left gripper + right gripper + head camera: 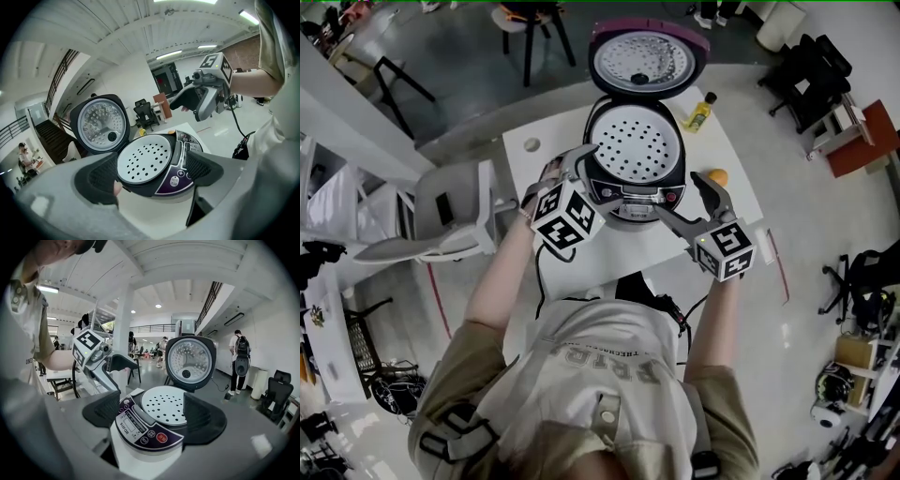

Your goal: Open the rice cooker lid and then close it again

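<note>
Head view shows the rice cooker (636, 173) on the white bench (546, 148); its lid (649, 61) stands fully open behind the body, so the perforated steam tray (636, 142) inside is uncovered; a yellow bottle (700, 111) stands near it. At the front of the cooker hang the left gripper (581, 167) and the right gripper (689, 204), one at each side; both have jaws wide apart, holding nothing.
</note>
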The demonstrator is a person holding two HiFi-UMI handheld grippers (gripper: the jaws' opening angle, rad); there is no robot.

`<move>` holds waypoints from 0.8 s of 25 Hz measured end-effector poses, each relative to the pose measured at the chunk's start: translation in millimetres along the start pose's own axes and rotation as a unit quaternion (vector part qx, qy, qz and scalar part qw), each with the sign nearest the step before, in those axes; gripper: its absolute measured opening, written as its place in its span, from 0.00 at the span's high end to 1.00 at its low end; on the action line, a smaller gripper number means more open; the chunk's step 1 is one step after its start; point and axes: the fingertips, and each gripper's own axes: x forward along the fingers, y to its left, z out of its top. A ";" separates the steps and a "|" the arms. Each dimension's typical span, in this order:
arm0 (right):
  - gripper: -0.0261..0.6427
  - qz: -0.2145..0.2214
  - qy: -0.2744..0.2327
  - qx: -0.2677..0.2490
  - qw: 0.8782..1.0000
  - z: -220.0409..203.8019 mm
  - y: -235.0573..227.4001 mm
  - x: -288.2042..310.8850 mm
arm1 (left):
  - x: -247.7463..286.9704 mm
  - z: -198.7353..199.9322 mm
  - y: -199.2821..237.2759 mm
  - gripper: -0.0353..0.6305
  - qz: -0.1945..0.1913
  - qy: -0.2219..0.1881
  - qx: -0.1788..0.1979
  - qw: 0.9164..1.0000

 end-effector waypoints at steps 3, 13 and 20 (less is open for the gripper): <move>0.33 0.002 -0.016 0.010 1.000 4.0 -12.9 2.2 | 5.3 -2.1 14.5 0.24 0.011 -0.003 -0.019 1.000; 0.33 0.010 -0.056 0.040 0.998 18.9 -70.4 14.7 | 18.2 -6.7 67.8 0.24 0.036 -0.008 -0.073 0.997; 0.33 0.019 -0.075 0.052 0.996 28.7 -104.5 24.9 | 24.6 -4.1 106.4 0.24 0.054 -0.013 -0.095 0.994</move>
